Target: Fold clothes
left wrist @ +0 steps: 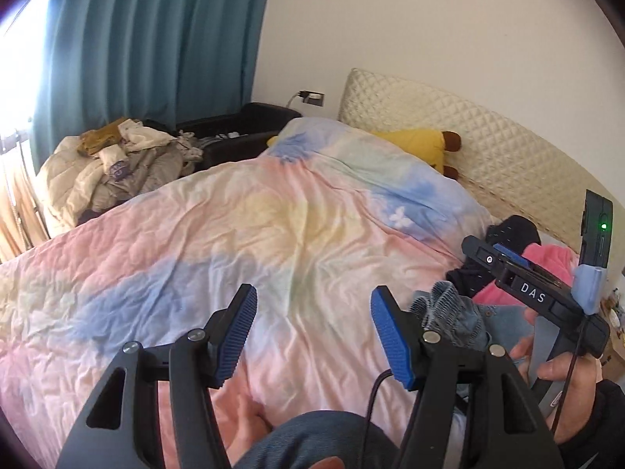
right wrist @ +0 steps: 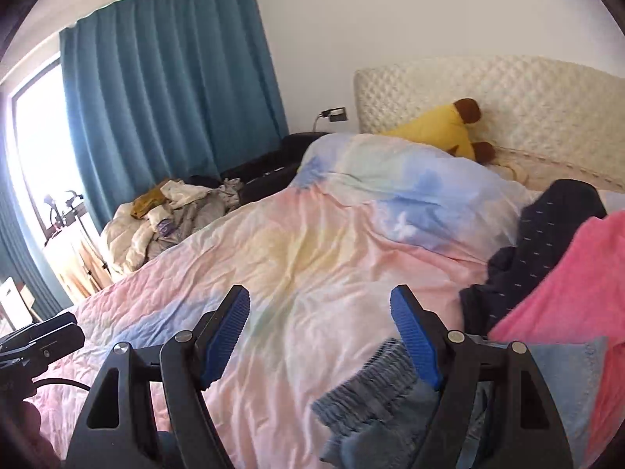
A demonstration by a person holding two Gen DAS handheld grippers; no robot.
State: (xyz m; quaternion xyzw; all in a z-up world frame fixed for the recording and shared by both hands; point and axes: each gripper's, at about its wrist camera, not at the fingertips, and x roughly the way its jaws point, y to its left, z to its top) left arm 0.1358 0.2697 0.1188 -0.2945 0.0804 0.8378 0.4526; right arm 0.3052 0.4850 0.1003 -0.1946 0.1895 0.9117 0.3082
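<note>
On the bed's pastel duvet [right wrist: 297, 242], nothing is folded yet. My left gripper [left wrist: 314, 336] and right gripper [right wrist: 320, 336] both stand wide, holding nothing. The clothes lie heaped at my right: blue elastic-waist garment [right wrist: 375, 394], pink garment [right wrist: 578, 285], dark dotted garment [right wrist: 547, 230]. All remain to fold, I judge. Their full shapes are cut off by the frame edge.

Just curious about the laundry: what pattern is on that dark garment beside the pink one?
Dark navy garment with small pale dashes, clearest in the right wrist view.
</note>
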